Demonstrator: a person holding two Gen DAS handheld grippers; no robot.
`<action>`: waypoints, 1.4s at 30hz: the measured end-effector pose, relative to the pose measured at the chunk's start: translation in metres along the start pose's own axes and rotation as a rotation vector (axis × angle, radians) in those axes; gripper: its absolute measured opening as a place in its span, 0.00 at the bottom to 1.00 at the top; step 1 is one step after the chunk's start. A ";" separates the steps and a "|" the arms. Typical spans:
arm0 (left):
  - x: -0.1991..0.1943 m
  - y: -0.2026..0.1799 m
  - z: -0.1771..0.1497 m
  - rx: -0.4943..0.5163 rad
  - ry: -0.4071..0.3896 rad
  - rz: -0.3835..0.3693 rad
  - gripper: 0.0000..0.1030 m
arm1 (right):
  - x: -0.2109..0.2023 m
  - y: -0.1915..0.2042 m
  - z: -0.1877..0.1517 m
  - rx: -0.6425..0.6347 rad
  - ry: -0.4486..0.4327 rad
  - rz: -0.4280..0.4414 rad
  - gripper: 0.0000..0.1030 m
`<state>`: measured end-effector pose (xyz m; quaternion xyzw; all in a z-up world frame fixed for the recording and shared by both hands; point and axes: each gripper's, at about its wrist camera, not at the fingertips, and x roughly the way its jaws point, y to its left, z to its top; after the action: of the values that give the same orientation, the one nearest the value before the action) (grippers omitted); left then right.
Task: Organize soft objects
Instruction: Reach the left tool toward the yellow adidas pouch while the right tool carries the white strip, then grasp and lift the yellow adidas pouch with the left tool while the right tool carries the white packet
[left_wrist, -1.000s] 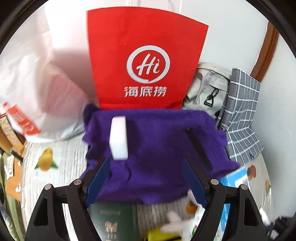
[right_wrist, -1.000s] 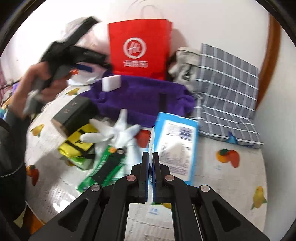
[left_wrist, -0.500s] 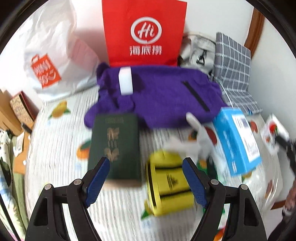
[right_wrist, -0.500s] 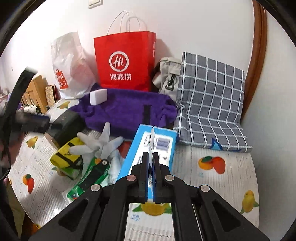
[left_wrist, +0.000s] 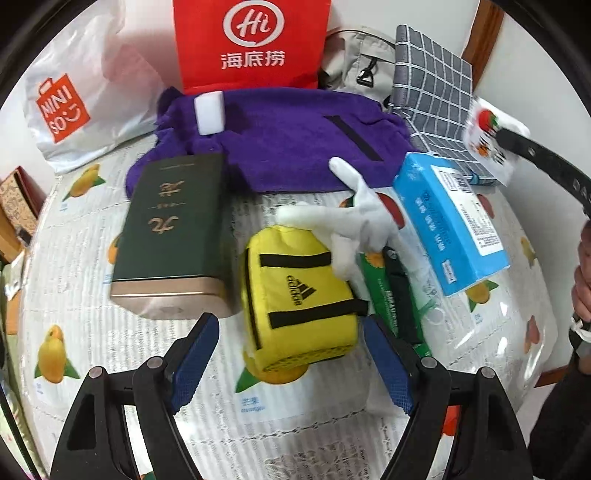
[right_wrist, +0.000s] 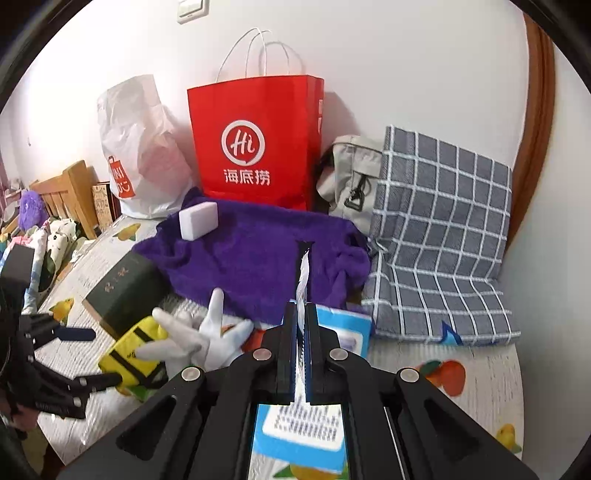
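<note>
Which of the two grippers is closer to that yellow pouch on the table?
Left. The left gripper hangs open right over the yellow pouch, its fingers either side. The right gripper is off beside it, pinching a thin white packet above the blue box.

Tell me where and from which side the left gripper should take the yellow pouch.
Probably across its short width, from above. The yellow pouch lies flat, long axis running away from the open left gripper, whose fingers already flank its near end. Stay at that end: the white glove drapes the far corner and the green box crowds one side.
</note>
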<state>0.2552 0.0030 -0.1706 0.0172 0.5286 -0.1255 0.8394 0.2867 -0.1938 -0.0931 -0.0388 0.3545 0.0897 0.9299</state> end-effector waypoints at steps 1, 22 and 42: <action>0.003 0.000 0.001 -0.002 0.005 -0.002 0.77 | 0.001 0.001 0.002 -0.001 -0.001 0.001 0.03; 0.019 0.006 0.002 -0.019 0.051 -0.042 0.56 | 0.028 0.014 0.058 -0.057 -0.058 0.038 0.03; -0.009 0.011 -0.025 -0.002 0.082 -0.073 0.55 | 0.017 0.034 0.073 -0.104 -0.137 0.179 0.03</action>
<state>0.2318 0.0190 -0.1742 0.0022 0.5629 -0.1547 0.8119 0.3400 -0.1485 -0.0505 -0.0486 0.2873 0.1932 0.9369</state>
